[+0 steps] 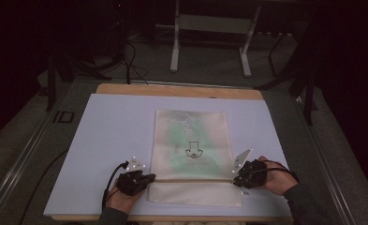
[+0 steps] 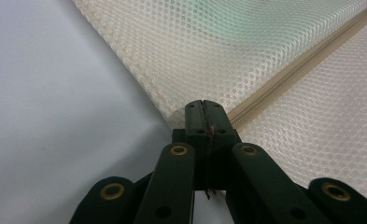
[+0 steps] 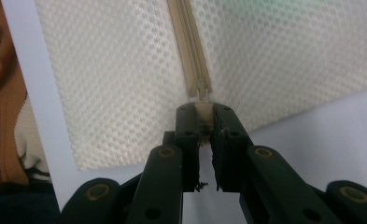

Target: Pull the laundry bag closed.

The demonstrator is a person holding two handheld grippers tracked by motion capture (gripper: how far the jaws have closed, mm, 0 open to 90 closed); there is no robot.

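One mesh bag [image 1: 191, 150], two tools [image 2: 203, 108] [image 3: 203, 112] clamped on its zipper ends.

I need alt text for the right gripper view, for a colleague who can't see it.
The right gripper is shut on the end of the zip at the edge of a cream mesh bag. The bag lies flat on a pale mat, the zip running straight away from the jaws.
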